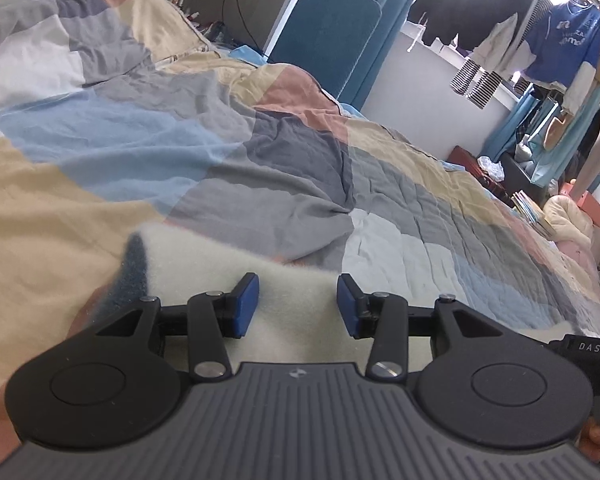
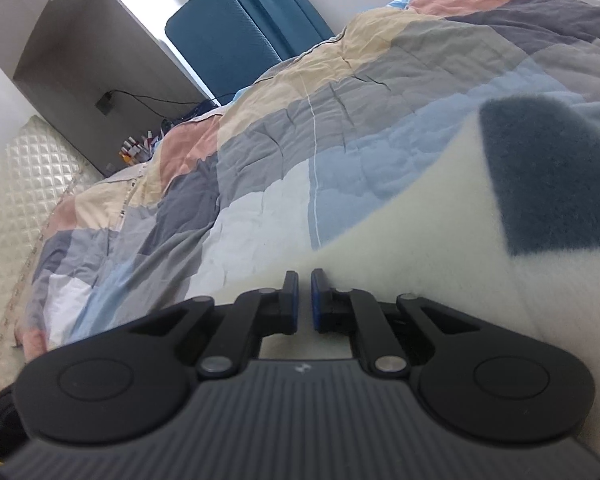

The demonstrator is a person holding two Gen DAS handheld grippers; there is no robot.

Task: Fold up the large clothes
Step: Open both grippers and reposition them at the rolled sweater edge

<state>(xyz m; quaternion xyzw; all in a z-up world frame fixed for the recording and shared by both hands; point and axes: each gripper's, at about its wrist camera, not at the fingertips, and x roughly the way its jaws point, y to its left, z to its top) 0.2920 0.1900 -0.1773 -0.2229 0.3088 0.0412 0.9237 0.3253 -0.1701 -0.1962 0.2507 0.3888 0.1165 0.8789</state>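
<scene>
Patchwork bedding fills both views: a quilted bedspread in blocks of beige, grey, pale blue and dusty pink (image 1: 203,152) covers a wide bed, with a blue padded panel (image 1: 324,32) standing beyond it and clothes hanging on a rail (image 1: 556,52) at the far right of the left wrist view. Lying on the bedspread, close under both cameras, is the garment to be folded, a fluffy cream fleece garment with a dark teal patch (image 2: 460,216). The left gripper (image 1: 297,304), a black two-finger tool with blue pads, stands about half open above the fleece; cream fabric shows in the gap, but the pads do not appear to press on it. The right gripper (image 2: 304,300) has its blue pads drawn almost together, with only a thin slit between them (whether a fold of fleece is pinched there cannot be told, since the tips sit right at the fabric's edge). The step in hand seems to be taking hold of the garment's near edge with both tools. To do it well, the left pads likely need to sink into the pile and close on a full layer, both grips should sit on the same edge, well apart, and the lift should be even so the fleece does not sag or twist.
</scene>
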